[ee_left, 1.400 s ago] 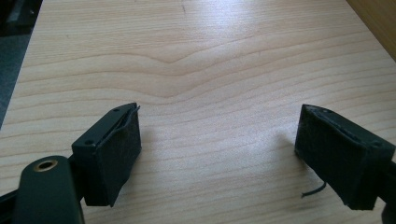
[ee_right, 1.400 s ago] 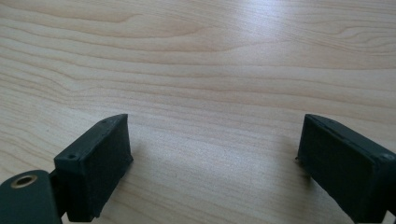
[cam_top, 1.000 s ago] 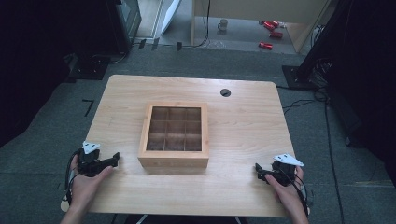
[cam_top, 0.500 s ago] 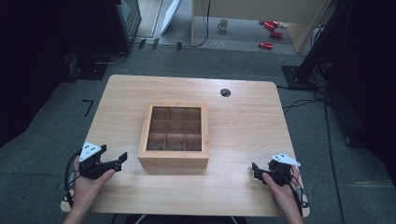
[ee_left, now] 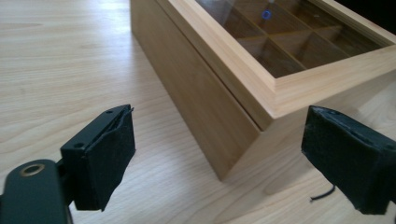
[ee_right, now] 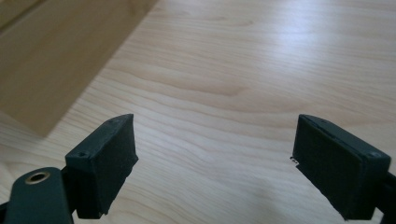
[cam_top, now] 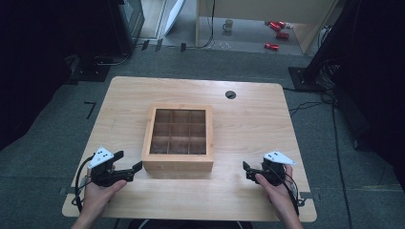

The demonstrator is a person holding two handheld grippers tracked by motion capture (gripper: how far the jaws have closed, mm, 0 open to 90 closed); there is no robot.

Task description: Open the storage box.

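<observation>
A wooden box (cam_top: 178, 139) with a glass lid is seen mid-bench, lid down. The left claw (cam_top: 130, 171) is held wide open and empty at its near left corner; the right claw (cam_top: 249, 171), open and empty, has narrowed slightly. For a clean lift, the lid's front edge should be approached level and pinched squarely.

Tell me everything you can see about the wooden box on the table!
The wooden box is square, made of light wood, and sits flat in the middle of the table. Its lid is closed, a wooden frame around a see-through pane. Through the pane you can see dividers making nine compartments, three by three, which look empty. Nothing touches it; the left gripper is close to its near left corner.
</observation>
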